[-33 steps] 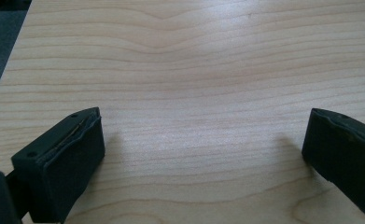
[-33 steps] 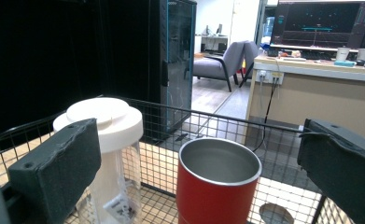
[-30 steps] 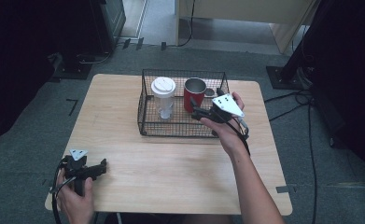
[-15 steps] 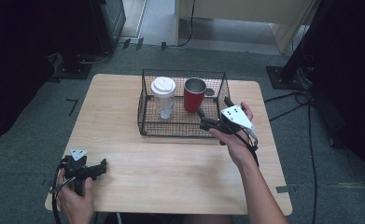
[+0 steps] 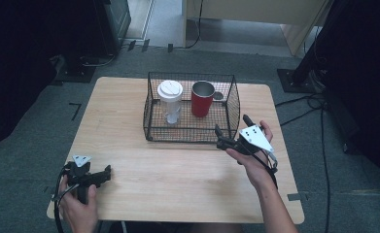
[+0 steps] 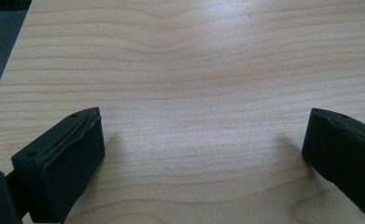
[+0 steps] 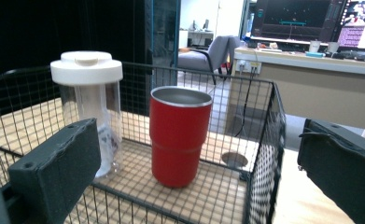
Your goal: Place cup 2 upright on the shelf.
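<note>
A black wire basket (image 5: 182,130) stands at the back middle of the wooden table (image 5: 178,170). In it stand a clear bottle with a white lid (image 5: 170,99) and a red tumbler (image 5: 202,99), side by side. My right gripper (image 5: 231,124) hovers just outside the basket's front right corner, open and empty. Its view looks through the mesh (image 7: 264,154) at the bottle (image 7: 89,102) and the tumbler (image 7: 180,135) between its jaws (image 7: 199,163). My left gripper (image 5: 106,172) rests near the table's front left, open over bare wood (image 6: 203,144).
A small round disc (image 5: 218,95) lies on the basket floor behind the tumbler. Cables (image 5: 319,121) trail over the grey floor right of the table. A pale cabinet (image 5: 255,19) stands beyond the far edge.
My right gripper has drawn back from over the basket's front right part toward the person and a little right, still open. The left gripper has not moved.
</note>
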`<state>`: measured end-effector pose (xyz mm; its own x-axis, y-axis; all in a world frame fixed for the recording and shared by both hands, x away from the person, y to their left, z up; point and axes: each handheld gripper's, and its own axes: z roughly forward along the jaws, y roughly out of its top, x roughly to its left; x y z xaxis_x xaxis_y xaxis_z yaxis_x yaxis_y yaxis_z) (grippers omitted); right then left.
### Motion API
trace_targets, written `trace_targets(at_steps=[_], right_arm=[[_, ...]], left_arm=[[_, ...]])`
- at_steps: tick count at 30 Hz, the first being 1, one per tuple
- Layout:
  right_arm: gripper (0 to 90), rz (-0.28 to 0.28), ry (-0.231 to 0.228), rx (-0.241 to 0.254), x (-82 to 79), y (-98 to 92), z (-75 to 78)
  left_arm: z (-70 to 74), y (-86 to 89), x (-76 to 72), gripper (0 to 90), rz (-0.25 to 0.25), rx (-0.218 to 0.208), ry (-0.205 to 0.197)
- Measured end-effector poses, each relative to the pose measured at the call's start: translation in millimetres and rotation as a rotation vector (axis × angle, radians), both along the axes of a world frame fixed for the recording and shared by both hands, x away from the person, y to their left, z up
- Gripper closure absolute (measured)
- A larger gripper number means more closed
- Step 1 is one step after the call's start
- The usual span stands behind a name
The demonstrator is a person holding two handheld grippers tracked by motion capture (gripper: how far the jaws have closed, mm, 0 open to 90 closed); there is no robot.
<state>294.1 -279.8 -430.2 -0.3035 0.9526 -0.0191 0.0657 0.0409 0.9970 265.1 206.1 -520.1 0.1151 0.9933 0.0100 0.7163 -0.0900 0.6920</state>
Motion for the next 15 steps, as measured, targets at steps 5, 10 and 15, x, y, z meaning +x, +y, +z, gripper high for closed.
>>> trace_targets(at_steps=[5,10,15], right_arm=[[0.0,-0.017,0.018,0.006,-10.2,-10.3,-12.0],[0.0,-0.048,0.035,0.026,-20.9,-24.4,-23.0],[0.0,-0.074,0.057,0.028,-31.9,-39.1,-34.9]], left_arm=[[-0.1,0.0,0.0,0.0,0.0,0.0,-0.001],[-0.1,0.0,0.0,0.0,0.0,0.0,-0.002],[-0.1,0.0,0.0,0.0,0.0,0.0,-0.001]])
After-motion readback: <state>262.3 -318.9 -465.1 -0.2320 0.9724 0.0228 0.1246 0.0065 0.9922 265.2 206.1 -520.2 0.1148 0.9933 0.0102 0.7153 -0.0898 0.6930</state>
